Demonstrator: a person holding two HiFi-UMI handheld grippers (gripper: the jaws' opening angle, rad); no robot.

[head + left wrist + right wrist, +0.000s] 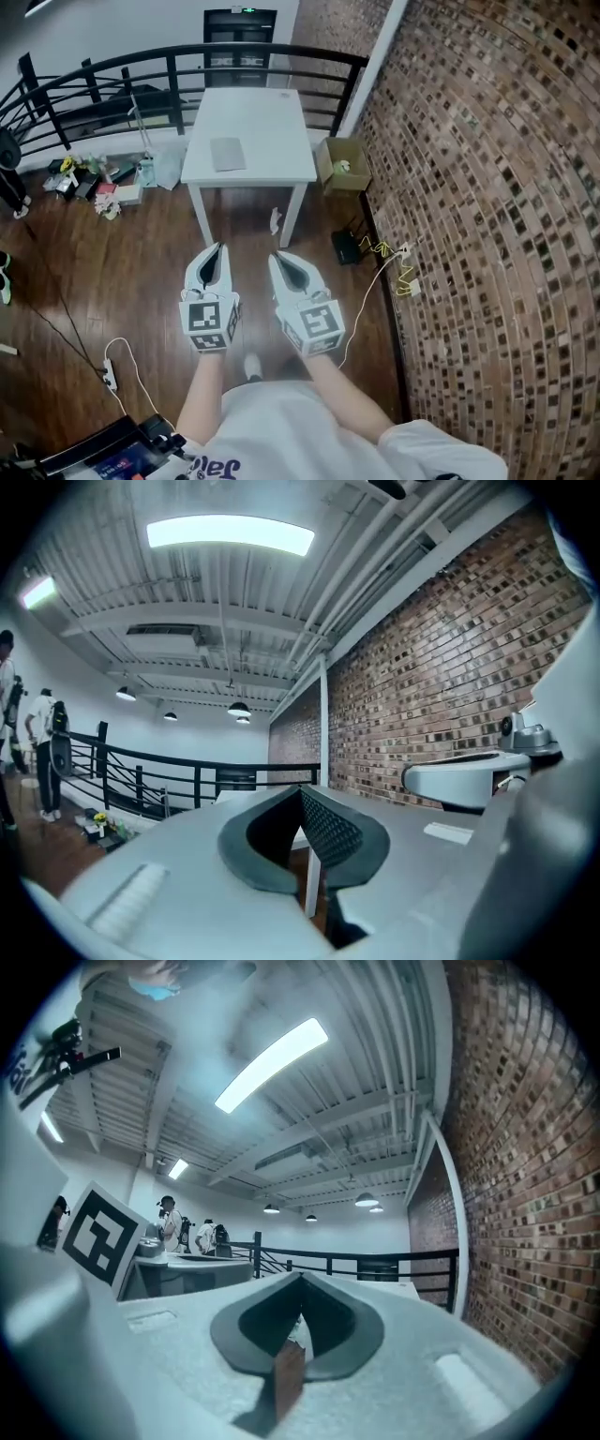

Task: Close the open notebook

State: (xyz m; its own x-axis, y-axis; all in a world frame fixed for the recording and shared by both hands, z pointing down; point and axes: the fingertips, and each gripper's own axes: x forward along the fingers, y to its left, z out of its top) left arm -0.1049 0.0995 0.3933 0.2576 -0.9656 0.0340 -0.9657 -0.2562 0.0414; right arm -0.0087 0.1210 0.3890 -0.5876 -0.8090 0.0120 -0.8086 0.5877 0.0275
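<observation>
A grey notebook (pixel 227 153) lies flat on the white table (pixel 272 159), well ahead of me. From here I cannot tell whether it lies open. Both grippers are held level over the wooden floor, short of the table. My left gripper (pixel 221 248) is shut with nothing in it, and its dark pads meet at the tip (pixel 302 789). My right gripper (pixel 275 258) is beside it, also shut and empty, jaws meeting at the tip (pixel 300 1279). The table's edge (pixel 234 797) shows just past the left jaws.
A black railing (pixel 122 75) runs behind the table. A cardboard box (pixel 343 165) stands at the table's right, below the brick wall (pixel 487 187). Clutter (pixel 98 183) lies on the floor at the left. A black box (pixel 346 247) and yellow cable (pixel 398 272) lie near the wall.
</observation>
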